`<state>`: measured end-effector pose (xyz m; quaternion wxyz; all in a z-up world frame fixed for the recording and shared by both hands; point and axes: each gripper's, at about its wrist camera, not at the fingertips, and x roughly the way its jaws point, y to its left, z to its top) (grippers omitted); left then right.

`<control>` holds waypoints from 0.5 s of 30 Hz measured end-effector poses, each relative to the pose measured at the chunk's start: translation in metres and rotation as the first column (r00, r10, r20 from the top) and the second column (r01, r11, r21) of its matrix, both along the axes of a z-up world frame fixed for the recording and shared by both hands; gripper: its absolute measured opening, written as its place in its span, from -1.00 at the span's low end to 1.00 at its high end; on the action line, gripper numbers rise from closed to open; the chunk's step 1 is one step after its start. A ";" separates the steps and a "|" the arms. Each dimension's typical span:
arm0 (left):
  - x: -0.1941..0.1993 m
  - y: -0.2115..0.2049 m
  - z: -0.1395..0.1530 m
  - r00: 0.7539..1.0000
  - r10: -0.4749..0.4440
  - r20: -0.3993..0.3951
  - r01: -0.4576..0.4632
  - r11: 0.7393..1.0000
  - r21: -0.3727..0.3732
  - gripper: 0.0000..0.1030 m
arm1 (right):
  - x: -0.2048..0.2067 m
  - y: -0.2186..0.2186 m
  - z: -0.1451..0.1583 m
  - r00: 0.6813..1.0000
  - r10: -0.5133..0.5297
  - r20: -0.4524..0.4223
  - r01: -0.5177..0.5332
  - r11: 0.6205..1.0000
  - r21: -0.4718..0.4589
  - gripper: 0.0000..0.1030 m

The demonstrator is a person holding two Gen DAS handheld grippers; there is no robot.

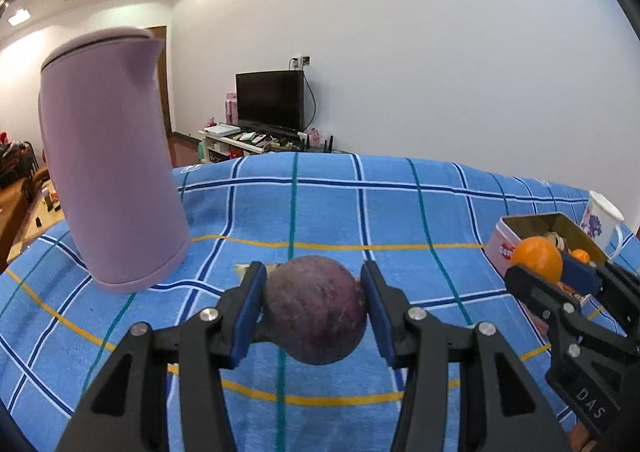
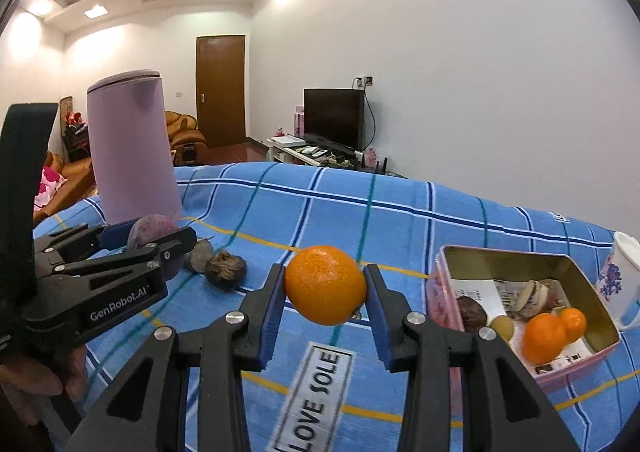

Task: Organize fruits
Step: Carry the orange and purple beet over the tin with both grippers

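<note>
right wrist view: largest first, the blue checked cloth (image 2: 400, 220) covers the table, with the pink tin (image 2: 444, 284) at right already holding fruit. the right gripper (image 2: 326, 286) is clamped on an orange (image 2: 326, 284), held above the cloth just left of the tin; best to carry it over the rim, lower it gently, then release. the left gripper (image 1: 314, 302) is clamped on a purple fruit (image 1: 316, 310), near the lilac kettle (image 1: 112, 164). readable: "love sole" on the cloth, "genrobot.ai" on the left gripper.
</note>
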<state>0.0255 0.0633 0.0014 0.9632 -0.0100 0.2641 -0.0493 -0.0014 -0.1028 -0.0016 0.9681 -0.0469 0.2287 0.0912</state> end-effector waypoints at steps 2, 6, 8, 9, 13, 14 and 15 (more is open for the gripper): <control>-0.002 -0.006 0.001 1.000 -0.001 0.002 0.001 1.000 0.005 -0.02 | 0.000 -0.005 -0.001 1.000 -0.006 -0.004 0.006 1.000 0.003 -0.20; -0.006 -0.020 0.001 1.000 -0.010 0.005 0.010 1.000 0.023 -0.01 | -0.001 -0.015 0.001 1.000 -0.022 -0.002 0.022 1.000 0.010 -0.20; -0.007 -0.026 0.002 1.000 -0.012 0.008 0.012 0.999 0.033 -0.01 | -0.003 -0.019 0.002 1.000 -0.027 0.003 0.027 1.000 0.007 -0.20; -0.008 -0.029 0.002 1.000 -0.012 0.009 0.012 0.999 0.034 -0.01 | -0.003 -0.021 0.002 1.000 -0.029 0.007 0.029 1.000 0.005 -0.20; -0.010 -0.038 0.004 1.000 -0.012 0.010 0.012 0.999 0.035 -0.02 | -0.005 -0.028 0.003 0.999 -0.041 0.012 0.041 0.999 0.003 -0.20; -0.010 -0.038 0.004 1.000 -0.013 0.010 0.013 0.999 0.035 -0.02 | -0.005 -0.030 0.004 0.999 -0.044 0.013 0.044 0.999 0.003 -0.20; -0.009 -0.040 0.004 1.000 -0.014 0.011 0.014 0.999 0.035 -0.01 | -0.005 -0.033 0.004 0.999 -0.048 0.013 0.048 0.999 0.004 -0.20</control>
